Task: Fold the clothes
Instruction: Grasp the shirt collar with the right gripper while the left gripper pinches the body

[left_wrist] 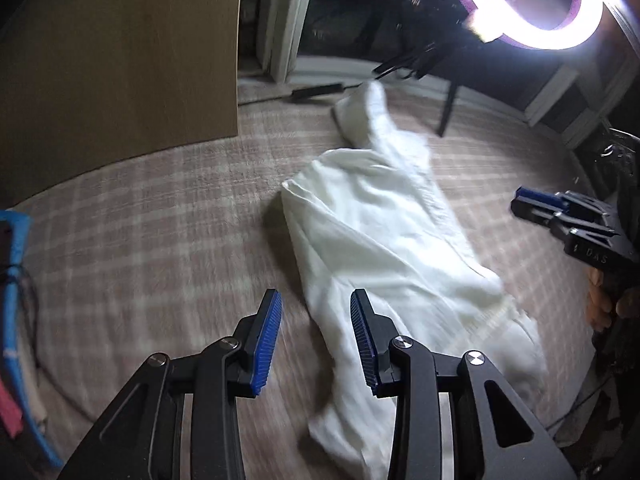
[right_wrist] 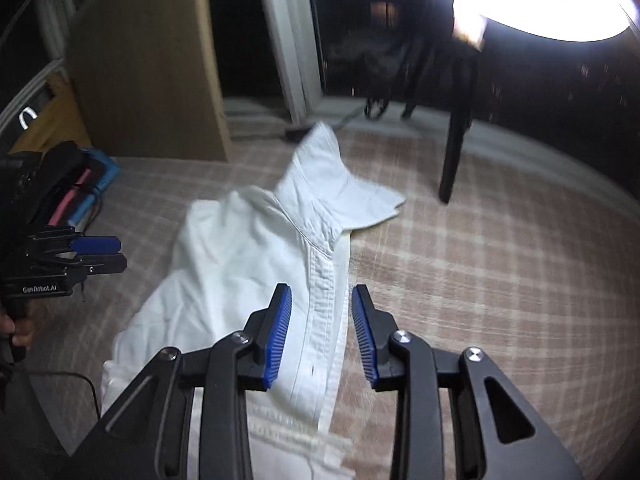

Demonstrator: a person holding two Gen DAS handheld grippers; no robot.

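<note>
Across the middle of both frames, your white cotton button-up shirt (right_wrist: 256, 280) lies folded lengthwise into a long band on the pink-and-cream plaid bedcover (right_wrist: 500, 280), its collar toward the top of the frame. Your left gripper (left_wrist: 316, 340) hangs above the shirt's left edge, jaws released with nothing between the blue ribbed pads. Your right gripper (right_wrist: 322, 336) hovers over the button placket at the lower centre, jaws likewise parted and not pinching the cloth. At the upper right a bright ring light (left_wrist: 532, 0) glares on its black stand. A tan wooden panel (left_wrist: 120, 60) stands at the upper left, and a blue-edged stack of items (right_wrist: 92, 184) sits at the left edge.
</note>
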